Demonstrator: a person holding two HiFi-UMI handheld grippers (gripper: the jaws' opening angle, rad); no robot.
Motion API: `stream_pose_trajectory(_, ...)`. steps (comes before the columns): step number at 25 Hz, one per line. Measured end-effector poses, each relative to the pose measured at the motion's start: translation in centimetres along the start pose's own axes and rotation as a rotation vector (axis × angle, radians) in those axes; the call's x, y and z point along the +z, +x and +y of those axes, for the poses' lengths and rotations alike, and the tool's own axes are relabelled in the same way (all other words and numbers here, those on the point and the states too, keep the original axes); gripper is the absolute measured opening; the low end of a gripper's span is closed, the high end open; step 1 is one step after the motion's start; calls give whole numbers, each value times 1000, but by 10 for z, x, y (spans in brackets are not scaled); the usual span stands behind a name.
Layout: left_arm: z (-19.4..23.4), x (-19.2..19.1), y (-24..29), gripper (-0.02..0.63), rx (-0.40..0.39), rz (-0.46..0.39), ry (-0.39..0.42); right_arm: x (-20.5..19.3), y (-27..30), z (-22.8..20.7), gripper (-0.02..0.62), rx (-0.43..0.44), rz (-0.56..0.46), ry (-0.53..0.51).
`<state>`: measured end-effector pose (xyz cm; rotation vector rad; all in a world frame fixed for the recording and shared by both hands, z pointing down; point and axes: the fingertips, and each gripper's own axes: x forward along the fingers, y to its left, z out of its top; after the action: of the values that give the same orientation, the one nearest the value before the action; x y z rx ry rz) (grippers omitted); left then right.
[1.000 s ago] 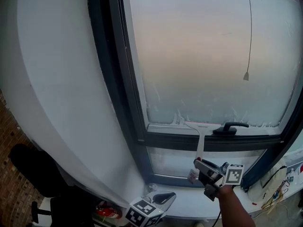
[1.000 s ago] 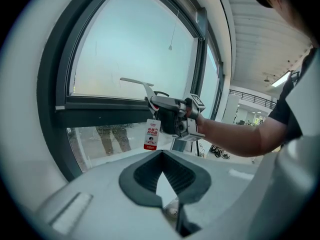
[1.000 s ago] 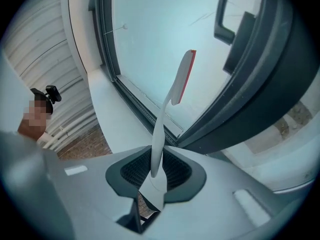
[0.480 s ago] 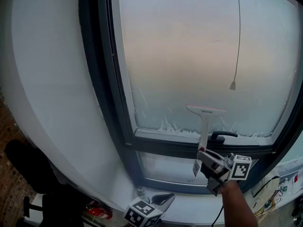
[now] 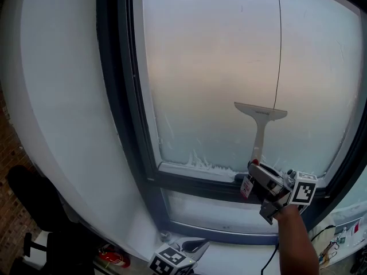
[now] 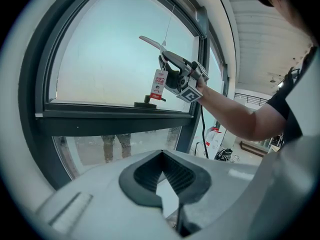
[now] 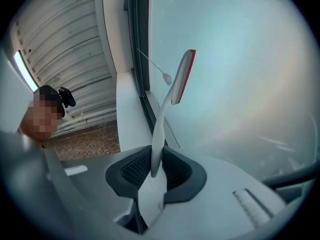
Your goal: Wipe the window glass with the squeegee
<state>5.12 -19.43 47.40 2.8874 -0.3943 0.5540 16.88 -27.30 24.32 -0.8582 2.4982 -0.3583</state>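
Frosted window glass (image 5: 212, 79), white T-shaped squeegee (image 5: 261, 112) clamped by right gripper (image 7: 152, 170)

Soft daylight comes through the frosted window glass (image 5: 212, 67), pale and faintly pink mid-frame, cooler blue lower down. Against it the window frame (image 5: 117, 96) reads nearly black. The wall (image 5: 57, 96) at left is dull grey, and the lower left corner is almost dark. Both gripper views are fisheye, with bowed lines and black corners. The left tongs (image 6: 161, 176) and right tongs (image 7: 154, 169) sit close, soft and unfocused.
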Motion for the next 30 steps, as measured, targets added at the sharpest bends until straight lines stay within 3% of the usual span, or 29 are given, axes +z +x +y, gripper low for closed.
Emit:
stream_pose_trajectory(18, -11, 6, 6, 0, 50, -7, -7, 75, 7, -4, 87, 56, 22, -86)
stream_pose_trajectory(30, -20, 7, 17, 0, 50, -1, -17, 65, -4, -6, 86, 90, 43, -26)
